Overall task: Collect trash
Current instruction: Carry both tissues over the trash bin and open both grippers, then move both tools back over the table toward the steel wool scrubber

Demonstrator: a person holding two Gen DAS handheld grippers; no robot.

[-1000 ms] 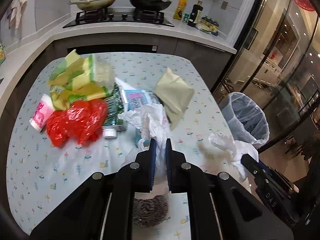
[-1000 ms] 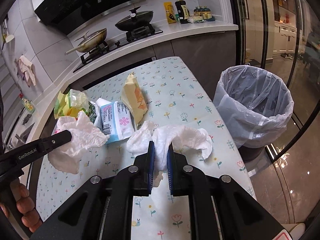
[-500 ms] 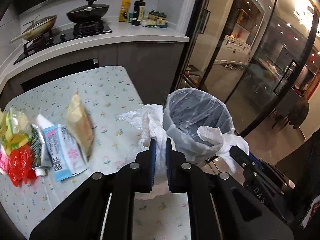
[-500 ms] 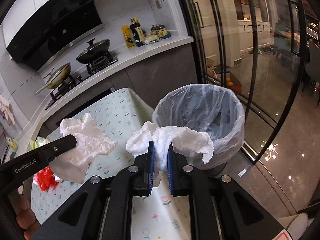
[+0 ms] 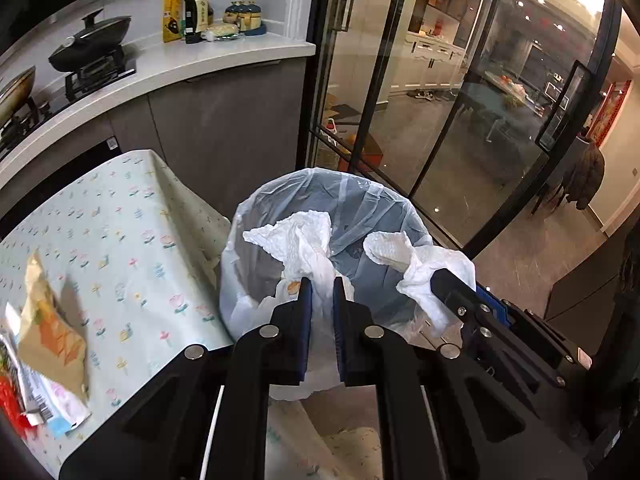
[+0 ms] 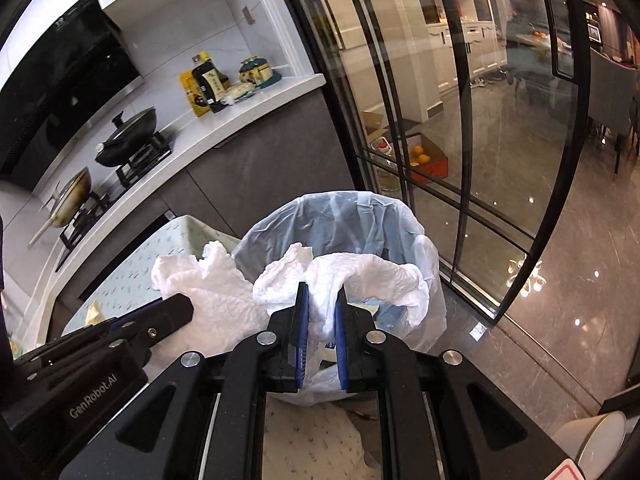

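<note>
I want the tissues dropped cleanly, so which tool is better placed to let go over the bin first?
Left. The left tool holds its tissue over the bin opening; the right tool's tissue hangs nearer the rim.

A white counter [image 6: 224, 128] with grey cabinets [image 5: 224, 120] below runs along the wall. Black-framed glass doors [image 6: 460, 120] stand right of it. The glossy floor [image 6: 560, 300] reflects lamps; beyond is perhaps a dining room.
</note>
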